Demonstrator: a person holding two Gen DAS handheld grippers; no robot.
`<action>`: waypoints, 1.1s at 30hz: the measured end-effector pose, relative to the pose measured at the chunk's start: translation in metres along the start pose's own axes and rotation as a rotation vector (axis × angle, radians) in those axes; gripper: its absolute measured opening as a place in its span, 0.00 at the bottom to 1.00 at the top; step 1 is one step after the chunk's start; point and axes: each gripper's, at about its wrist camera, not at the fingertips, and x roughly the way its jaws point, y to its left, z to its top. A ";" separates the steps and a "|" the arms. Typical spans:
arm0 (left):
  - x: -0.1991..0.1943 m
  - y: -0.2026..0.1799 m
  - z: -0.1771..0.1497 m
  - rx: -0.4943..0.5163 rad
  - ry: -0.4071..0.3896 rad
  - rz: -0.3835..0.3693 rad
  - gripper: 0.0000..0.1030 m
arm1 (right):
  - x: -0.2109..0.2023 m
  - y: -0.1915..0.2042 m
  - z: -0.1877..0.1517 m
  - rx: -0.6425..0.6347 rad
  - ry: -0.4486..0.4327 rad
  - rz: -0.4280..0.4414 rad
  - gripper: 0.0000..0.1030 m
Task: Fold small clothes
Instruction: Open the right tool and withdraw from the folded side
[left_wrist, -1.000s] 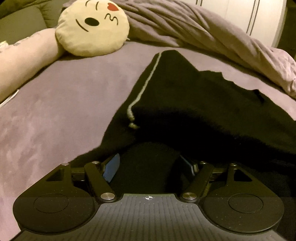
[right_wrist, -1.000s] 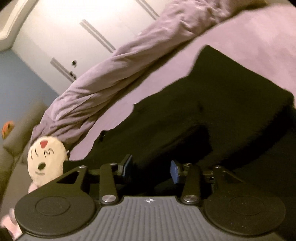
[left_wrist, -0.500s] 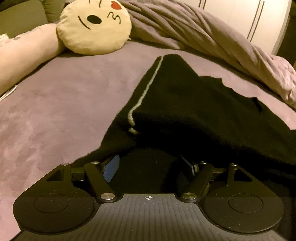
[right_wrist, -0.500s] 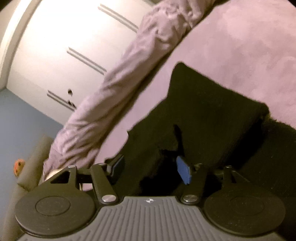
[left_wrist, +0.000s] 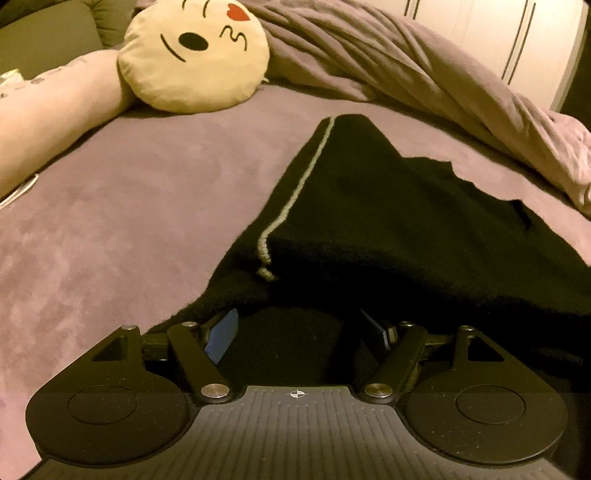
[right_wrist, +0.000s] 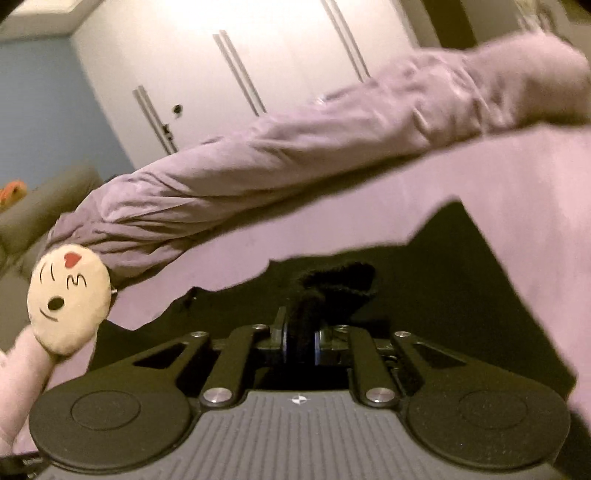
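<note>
We see black knitted garment with grey stripe (left_wrist: 388, 206) spread on purple bed (left_wrist: 129, 206). Right claw (right_wrist: 300, 341) just closed, pinching bunched black fold. Left claw (left_wrist: 299, 328) agape, garment between pads, unpressed.

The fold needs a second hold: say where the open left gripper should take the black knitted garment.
Grip the black knitted garment at its near-left hem, just ahead of the left gripper, coming in low from the near side: that edge lies loose on the mauve bedspread.

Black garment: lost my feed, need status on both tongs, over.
Right tongs just closed, pinching a fold of the black garment. Left tongs open, garment bunched between, not pinched. Emoji pillow well clear.
</note>
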 end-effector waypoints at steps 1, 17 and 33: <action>0.000 -0.001 0.000 0.002 0.001 0.001 0.75 | 0.000 0.001 0.003 -0.023 -0.008 -0.011 0.11; -0.005 0.000 -0.005 0.044 0.013 -0.005 0.75 | 0.012 -0.024 -0.003 -0.107 0.008 -0.188 0.21; -0.078 0.066 -0.080 0.070 0.038 -0.075 0.92 | -0.164 -0.088 -0.108 0.086 0.205 -0.156 0.45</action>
